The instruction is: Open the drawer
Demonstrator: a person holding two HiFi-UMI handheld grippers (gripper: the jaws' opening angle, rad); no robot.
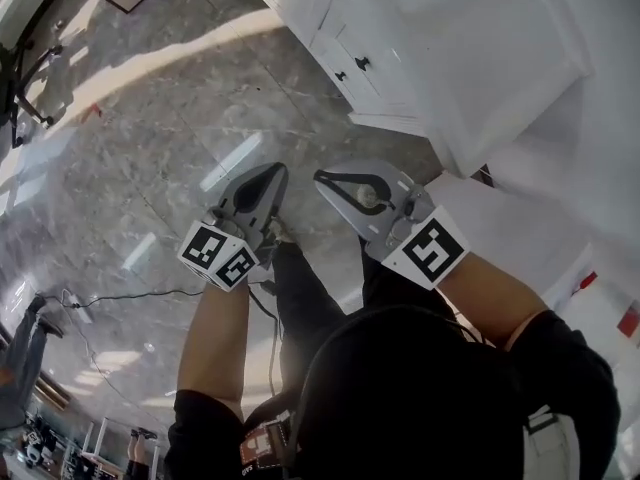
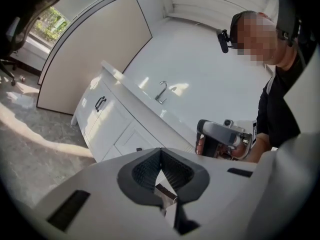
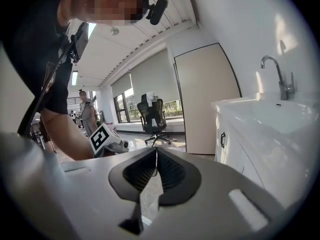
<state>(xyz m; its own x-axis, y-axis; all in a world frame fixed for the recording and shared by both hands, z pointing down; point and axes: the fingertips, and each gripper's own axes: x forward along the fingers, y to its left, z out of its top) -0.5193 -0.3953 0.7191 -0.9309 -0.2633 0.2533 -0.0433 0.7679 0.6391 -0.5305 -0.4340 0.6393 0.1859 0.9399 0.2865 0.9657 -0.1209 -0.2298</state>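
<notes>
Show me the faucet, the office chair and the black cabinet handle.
faucet [image 2: 160,91], left gripper view, on its upright stem.
office chair [image 3: 150,111], right gripper view, on its backrest.
black cabinet handle [image 2: 100,104], left gripper view, on the bar's middle.

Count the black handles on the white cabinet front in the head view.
2. One black handle sits on the front of the white cabinet; a second, smaller black handle lies just below and left of it. Others may be hidden past the frame's edge.

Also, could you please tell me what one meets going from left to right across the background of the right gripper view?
Black swivel office chair → tall beige panel → small black cabinet handle → curved chrome tap.
</notes>
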